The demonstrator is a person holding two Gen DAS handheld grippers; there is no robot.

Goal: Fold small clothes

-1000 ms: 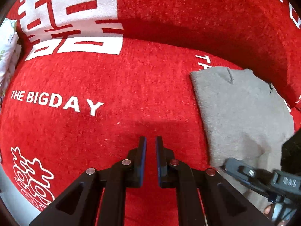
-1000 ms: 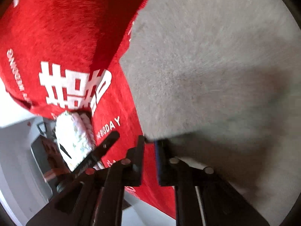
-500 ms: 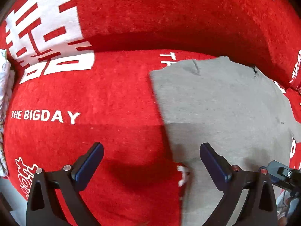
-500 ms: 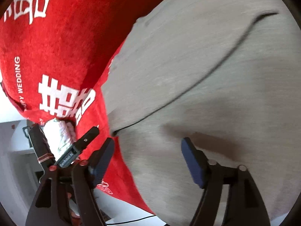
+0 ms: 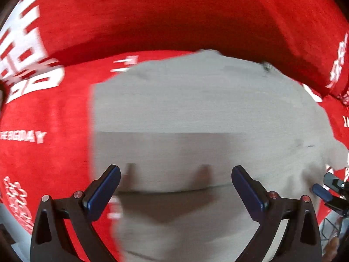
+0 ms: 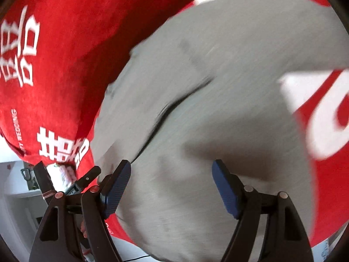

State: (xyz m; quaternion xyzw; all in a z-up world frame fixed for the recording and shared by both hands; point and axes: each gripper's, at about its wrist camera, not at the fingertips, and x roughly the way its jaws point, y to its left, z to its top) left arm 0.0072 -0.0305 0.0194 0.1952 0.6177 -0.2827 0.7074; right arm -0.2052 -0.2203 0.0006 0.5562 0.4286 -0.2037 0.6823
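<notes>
A grey garment lies flat on the red sofa cover, with a fold line across its middle. My left gripper is open and empty, hovering just above the garment's near part. The garment also fills the right wrist view, where a dark seam or cord runs across it. My right gripper is open and empty above the cloth. The other gripper's tip shows at the right edge of the left wrist view. Both views are motion-blurred.
The red cover carries white characters and lettering. The sofa back rises behind the garment. In the right wrist view the sofa's front edge drops to a pale floor, with a patterned white bundle at the left.
Both grippers opened from shut and let go of the grey garment. The left view swung right, so the garment now lies centred under the left gripper.
</notes>
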